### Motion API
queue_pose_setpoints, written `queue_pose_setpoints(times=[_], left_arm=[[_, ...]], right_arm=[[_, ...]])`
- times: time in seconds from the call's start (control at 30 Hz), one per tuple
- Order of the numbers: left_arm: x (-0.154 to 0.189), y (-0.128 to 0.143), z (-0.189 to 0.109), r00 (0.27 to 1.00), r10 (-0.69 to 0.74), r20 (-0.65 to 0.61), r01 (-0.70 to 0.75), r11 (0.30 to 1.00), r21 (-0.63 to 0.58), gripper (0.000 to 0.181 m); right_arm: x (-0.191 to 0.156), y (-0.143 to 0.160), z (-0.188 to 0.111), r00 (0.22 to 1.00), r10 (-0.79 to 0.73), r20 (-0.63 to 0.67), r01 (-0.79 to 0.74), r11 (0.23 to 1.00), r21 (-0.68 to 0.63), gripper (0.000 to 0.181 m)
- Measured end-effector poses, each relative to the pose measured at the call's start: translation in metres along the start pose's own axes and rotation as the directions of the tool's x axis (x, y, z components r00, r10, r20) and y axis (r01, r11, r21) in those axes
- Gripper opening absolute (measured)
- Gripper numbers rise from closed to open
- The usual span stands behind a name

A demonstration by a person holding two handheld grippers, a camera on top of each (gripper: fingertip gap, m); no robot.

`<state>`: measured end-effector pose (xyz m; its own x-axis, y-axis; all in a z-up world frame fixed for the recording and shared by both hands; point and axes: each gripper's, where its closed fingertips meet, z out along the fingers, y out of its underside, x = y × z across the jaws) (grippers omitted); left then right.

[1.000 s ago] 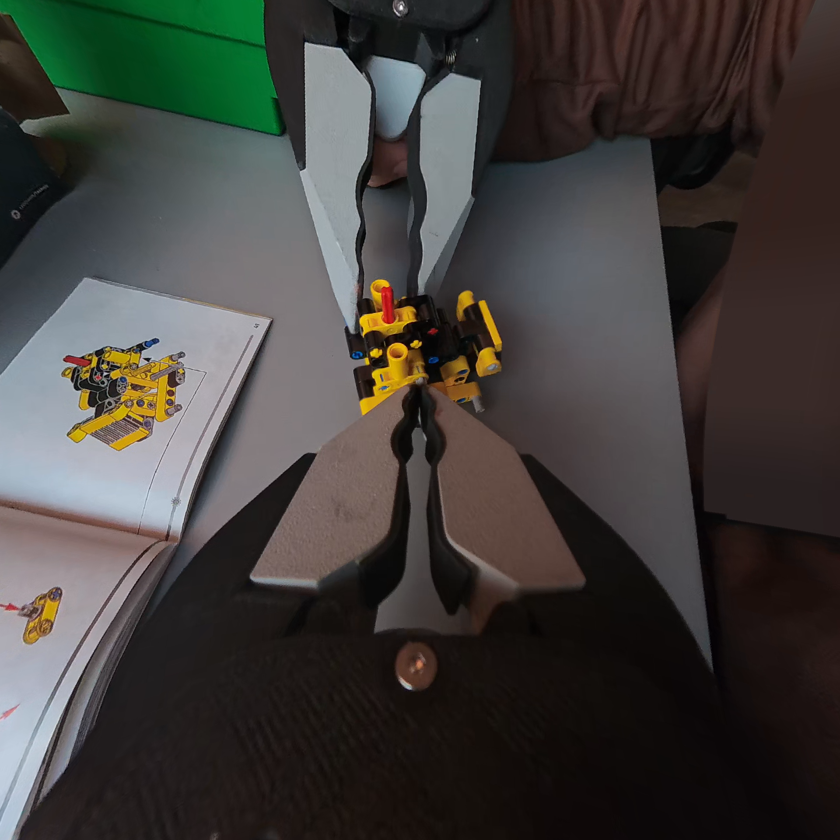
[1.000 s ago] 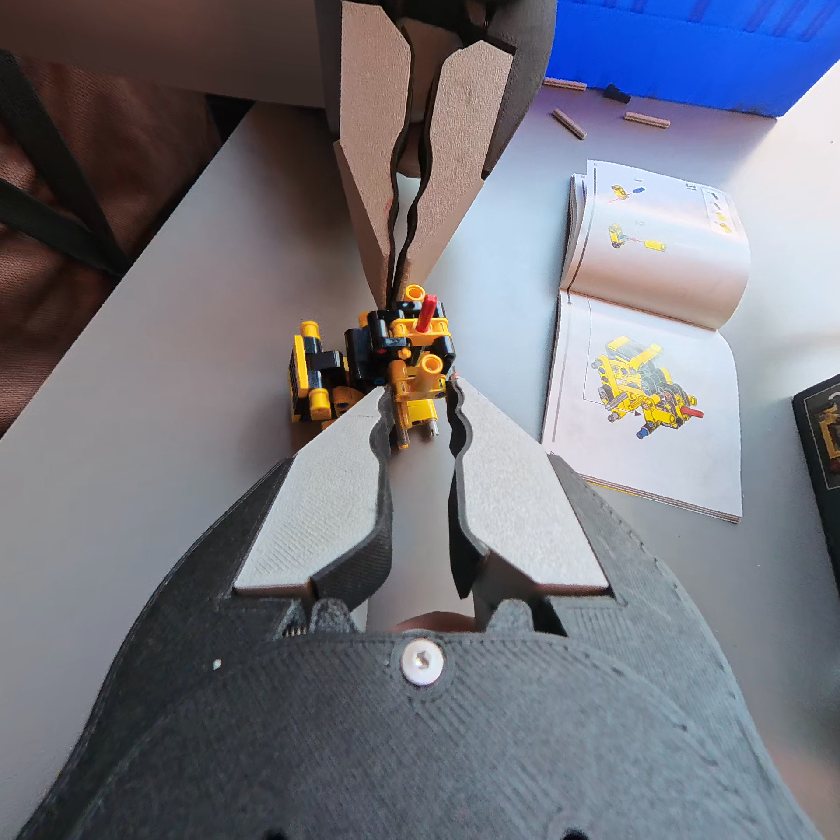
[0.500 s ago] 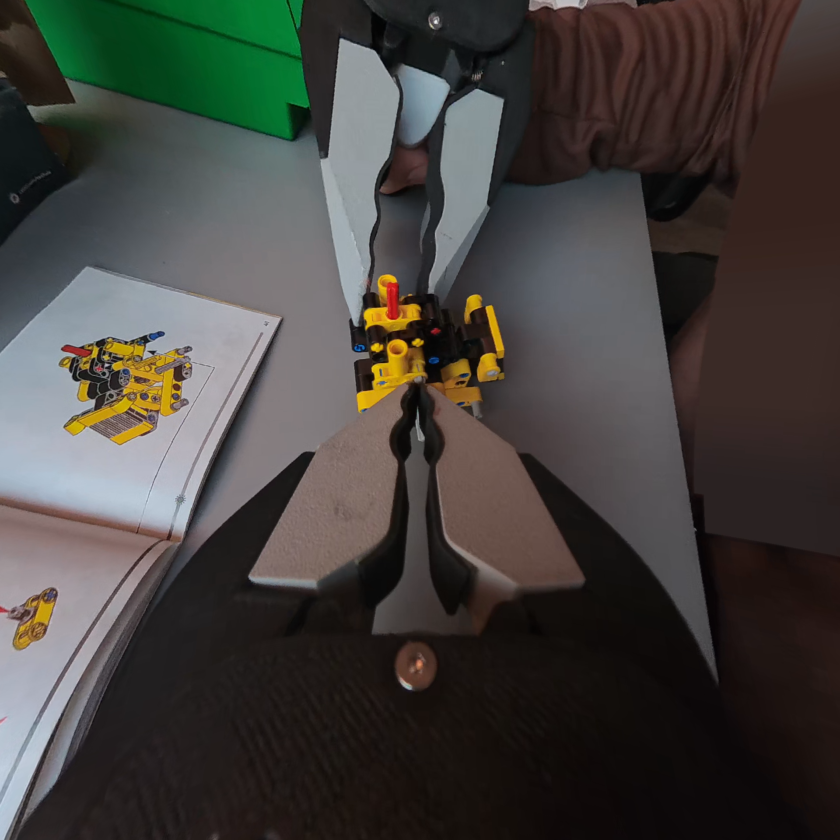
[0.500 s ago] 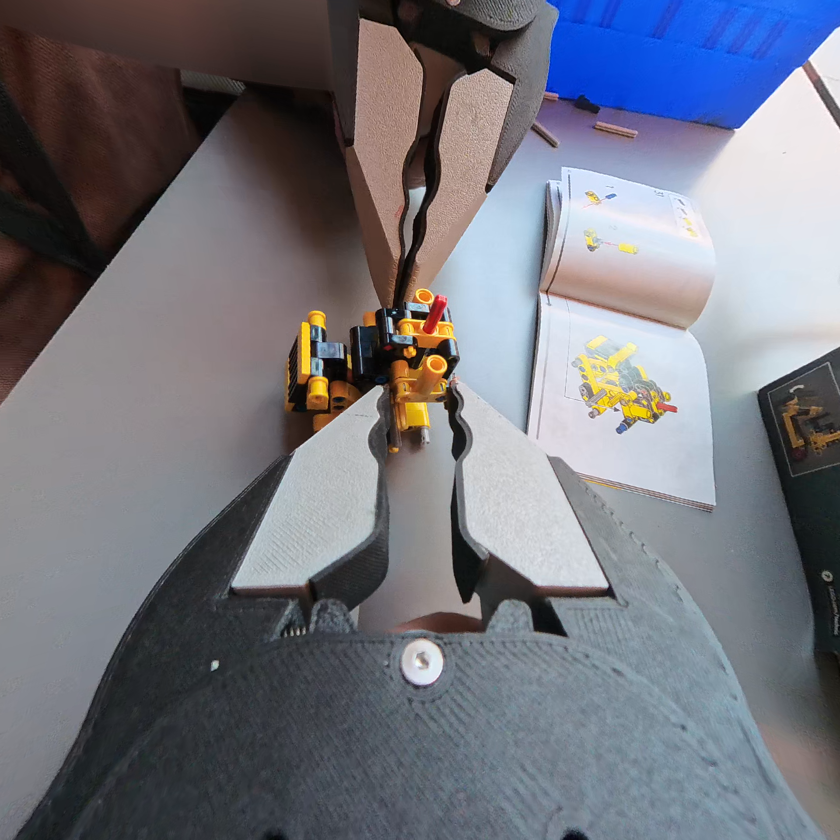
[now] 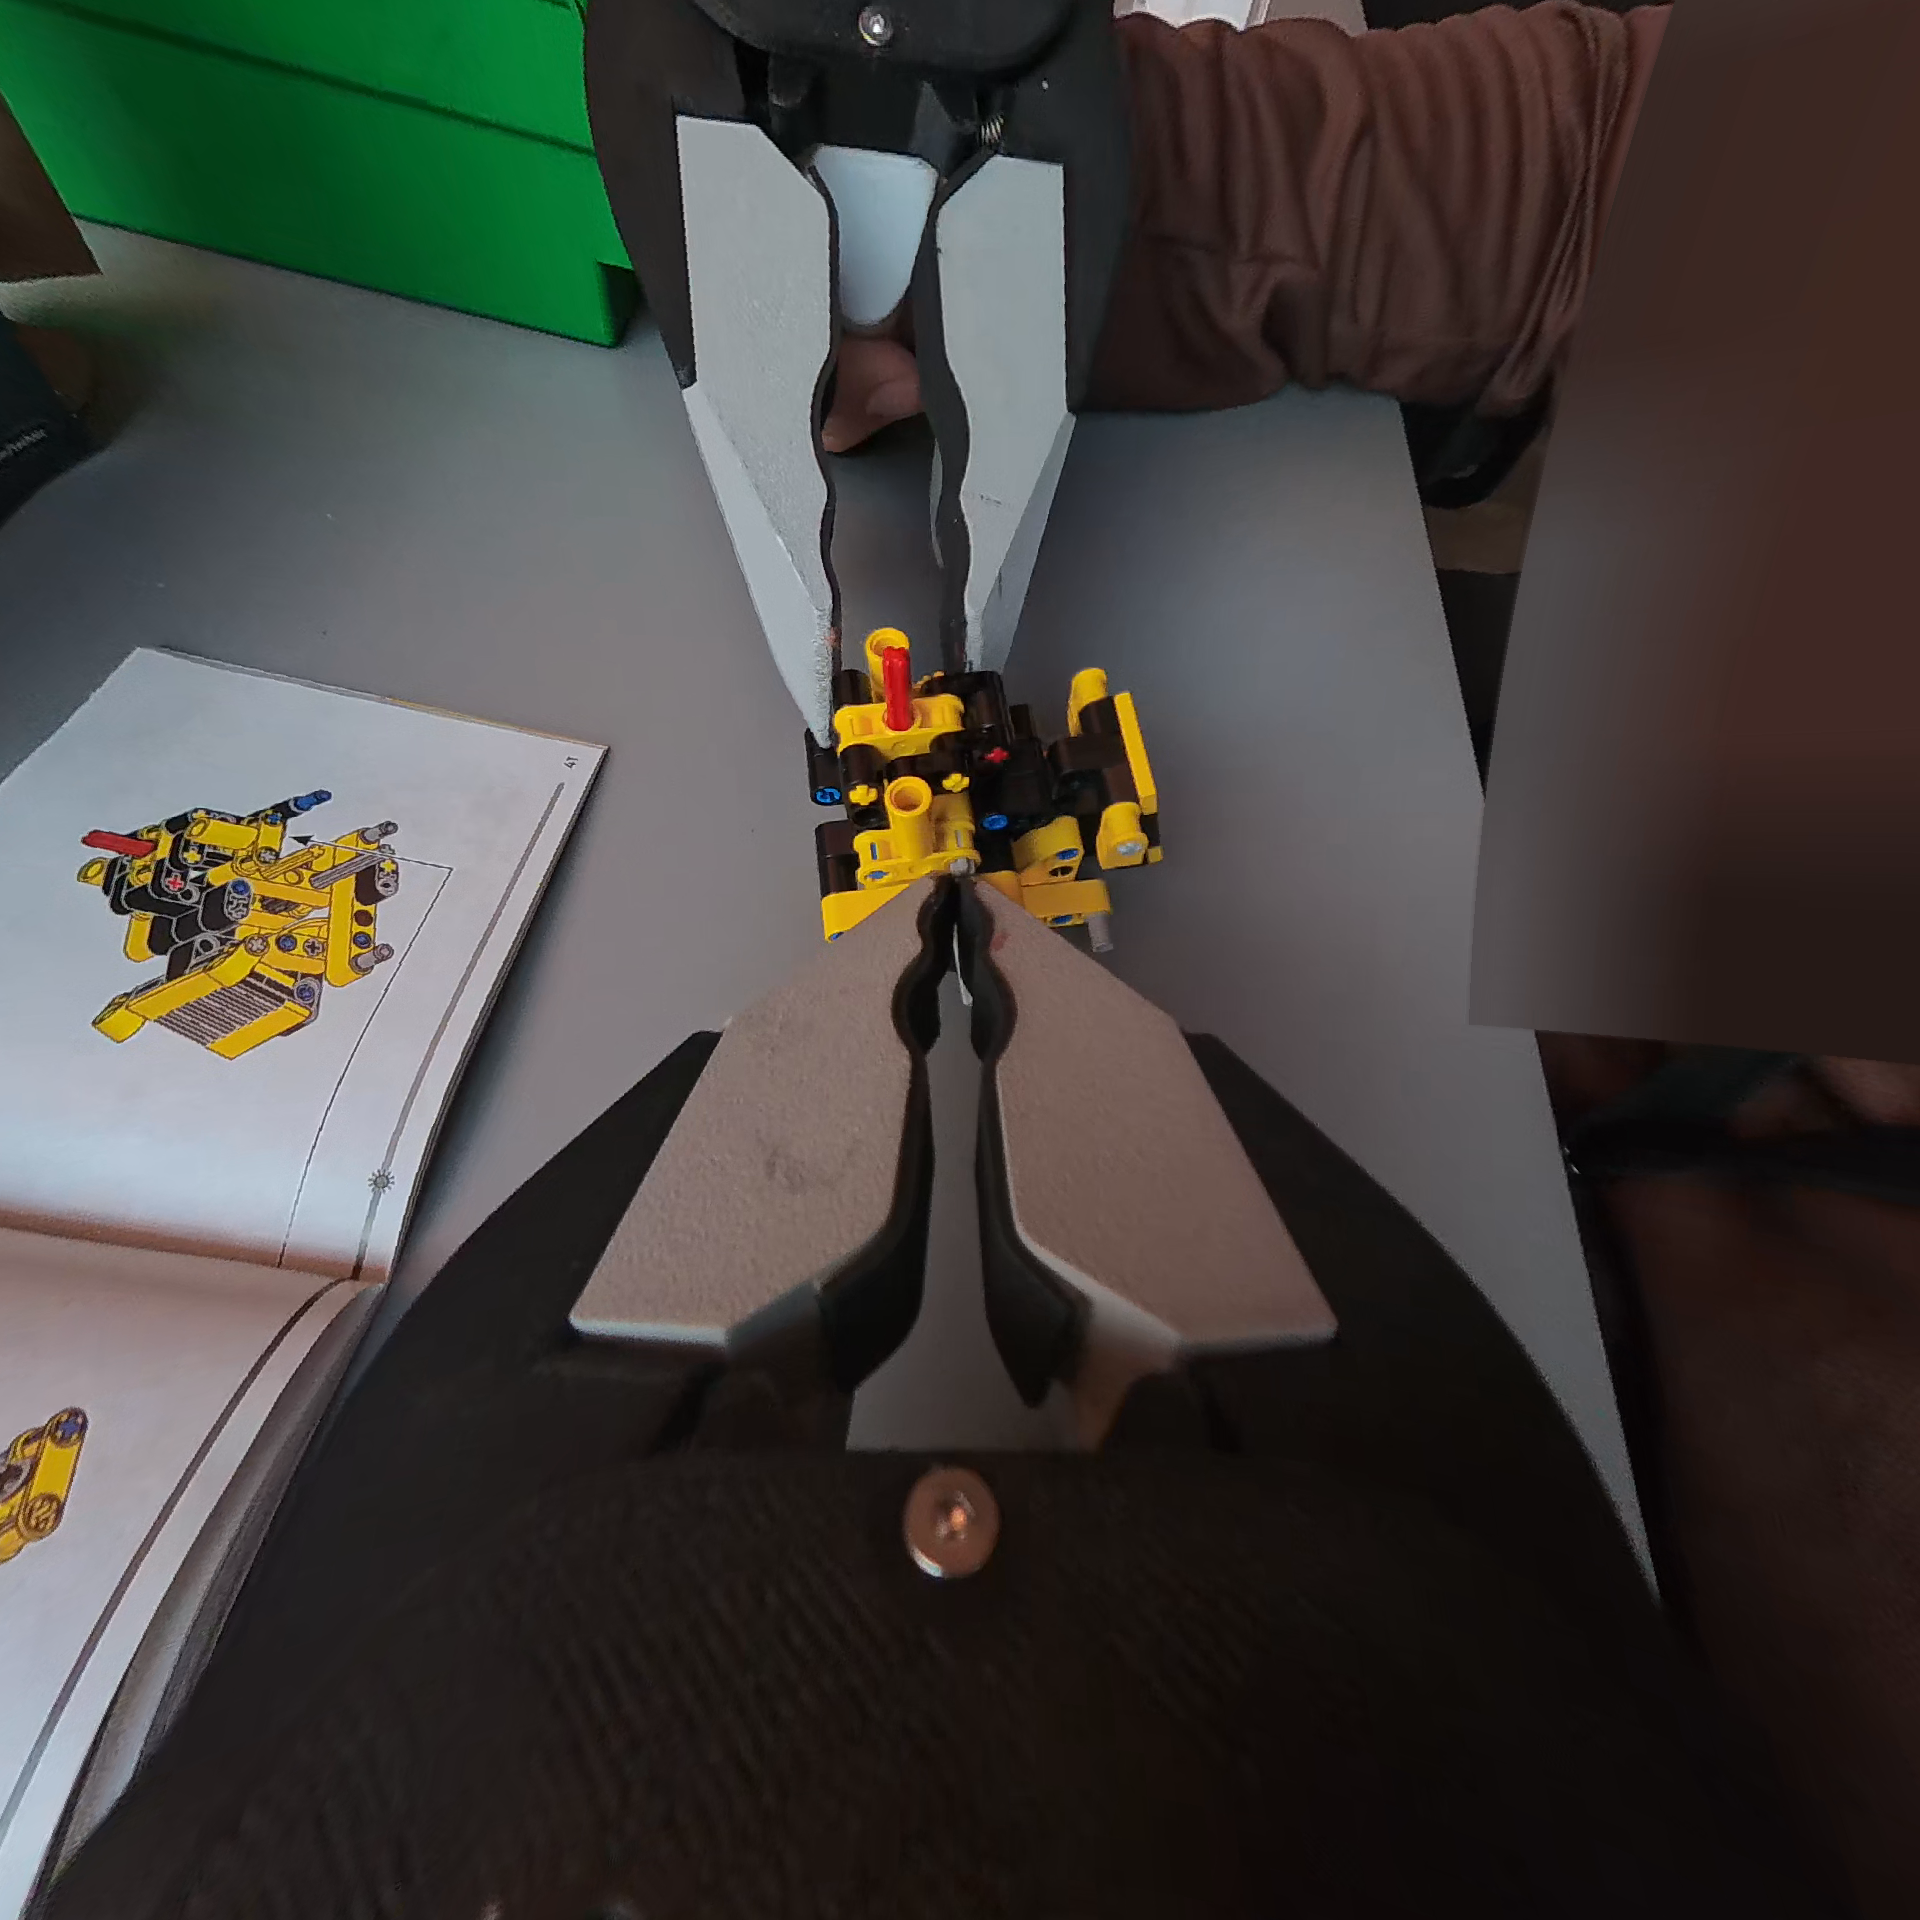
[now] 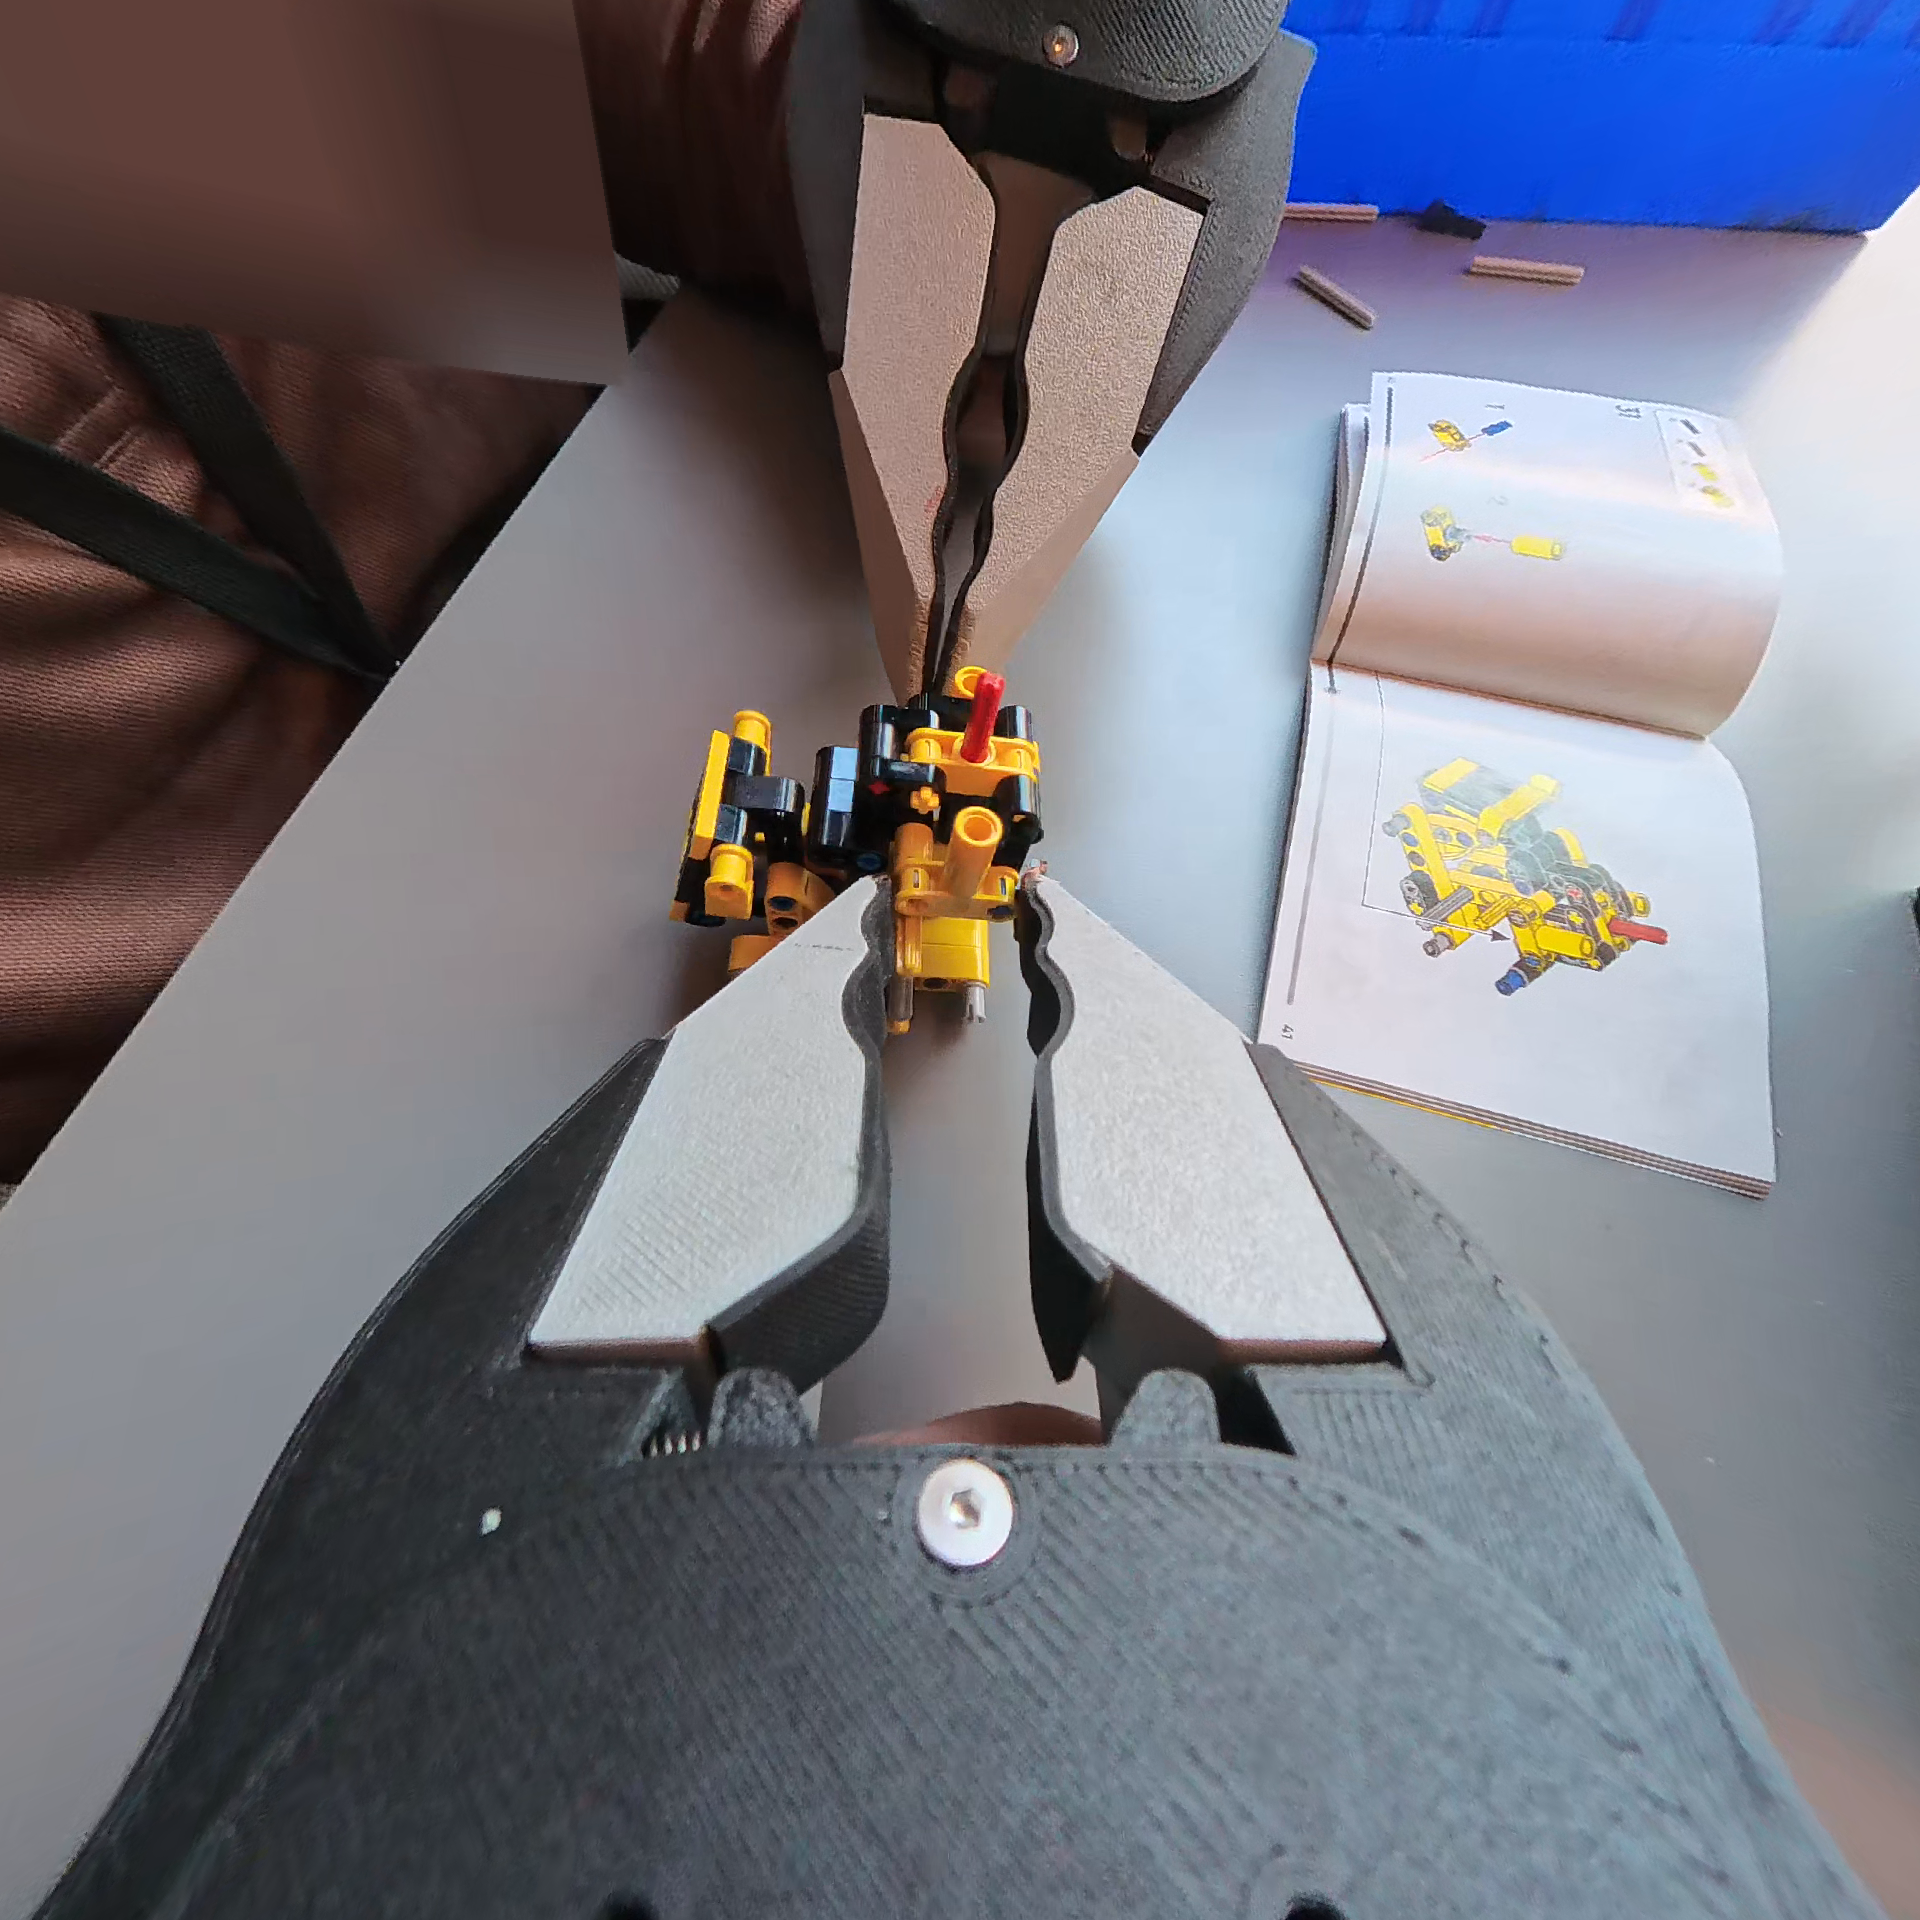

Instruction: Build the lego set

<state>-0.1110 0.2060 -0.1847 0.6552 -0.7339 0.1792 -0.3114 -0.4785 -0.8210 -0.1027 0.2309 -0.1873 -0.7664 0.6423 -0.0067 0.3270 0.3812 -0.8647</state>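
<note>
A yellow and black lego model (image 5: pixel 935 790) with an upright red pin (image 5: pixel 896 686) stands on the grey table; it also shows in the right wrist view (image 6: pixel 935 800). My left gripper (image 5: pixel 951 904) is almost fully shut on a thin grey axle that sticks out of the model's near side. My right gripper (image 6: pixel 958 888) faces it from the other side, with its jaws clamped around the model's yellow end. Each gripper shows in the other's view, the left one (image 6: pixel 940 675) and the right one (image 5: pixel 899 655).
An open instruction booklet (image 5: pixel 260 987) lies beside the model, also in the right wrist view (image 6: pixel 1507 831). A green box (image 5: pixel 312 156) and a blue box (image 6: pixel 1610 104) stand at the back. Small wooden sticks (image 6: pixel 1335 296) lie near the blue box. The table edge (image 5: pixel 1455 727) is close by. My left and right fingertips are right by each other.
Both grippers keep their hold on the model. The views have tilted a little, and more of the person's brown sleeve shows behind the right gripper.
</note>
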Motion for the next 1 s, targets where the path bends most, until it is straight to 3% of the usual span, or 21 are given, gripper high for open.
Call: queue_pose_setpoints(times=[0.6,0.8,0.87,0.93,1.0], left_arm=[[0.009,0.000,0.003,0.999,-0.006,-0.043,0.007,1.000,0.020,0.000],[0.002,0.000,0.003,1.000,0.011,0.005,-0.011,1.000,0.028,0.000],[0.000,0.001,0.001,0.999,0.032,0.027,-0.033,0.999,0.023,0.000],[0.003,0.002,0.000,0.999,0.040,-0.003,-0.040,0.999,0.020,0.000],[0.008,0.003,-0.001,0.999,0.023,-0.044,-0.022,0.999,0.026,0.000]], right_arm=[[-0.002,0.004,-0.006,1.000,-0.014,0.012,0.014,1.000,-0.002,0.020],[-0.002,0.007,-0.003,1.000,-0.030,-0.004,0.029,0.999,-0.031,0.007],[-0.003,0.007,-0.003,1.000,-0.022,-0.001,0.022,0.999,-0.030,0.007],[-0.001,0.006,-0.004,1.000,-0.014,-0.010,0.014,1.000,-0.024,0.018],[0.000,0.006,-0.007,1.000,-0.005,-0.016,0.005,1.000,-0.018,0.017]])
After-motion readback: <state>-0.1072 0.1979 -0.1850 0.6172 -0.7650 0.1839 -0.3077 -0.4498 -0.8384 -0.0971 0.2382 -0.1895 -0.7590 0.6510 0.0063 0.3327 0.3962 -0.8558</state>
